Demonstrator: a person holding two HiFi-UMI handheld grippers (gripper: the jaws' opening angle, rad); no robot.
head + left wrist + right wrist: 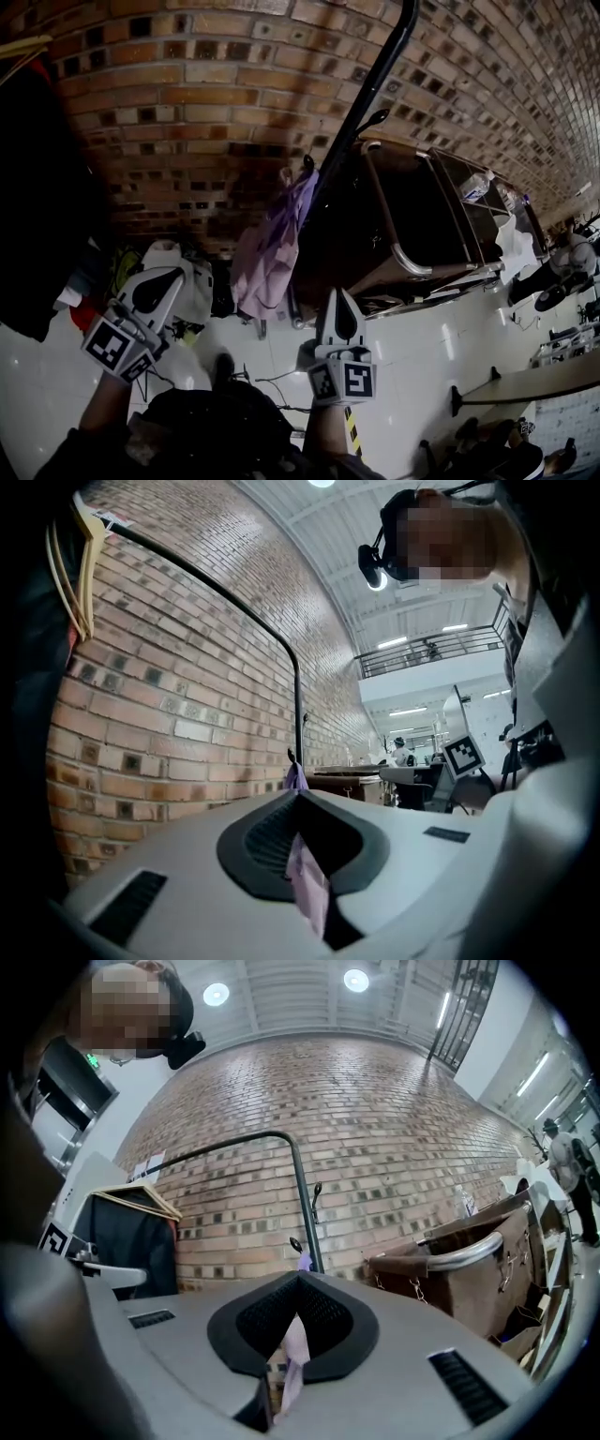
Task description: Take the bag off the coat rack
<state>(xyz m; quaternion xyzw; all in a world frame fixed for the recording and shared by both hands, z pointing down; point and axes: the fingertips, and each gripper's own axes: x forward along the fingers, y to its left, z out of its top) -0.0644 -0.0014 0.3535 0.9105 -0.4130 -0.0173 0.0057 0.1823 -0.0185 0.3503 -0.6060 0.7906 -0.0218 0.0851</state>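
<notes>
Head view: the purple bag (272, 244) hangs from a hook on the black rack (375, 84), in front of the brick wall (206, 103). The left gripper (176, 275) and right gripper (343, 294) are both below the bag and clear of it, each with its jaws together and holding nothing.

Head view pretty dim and murky, heavy fisheye bending the brick wall (206, 103) into an arc, corners gone black. Deep shadow low on that wall. Some glare off the glossy white floor (422, 356) on the right. Way brighter in both gripper views, lit from round ceiling lights (355, 980) overhead. Nearest foreground there soft, far background sharper, edges badly warped.
</notes>
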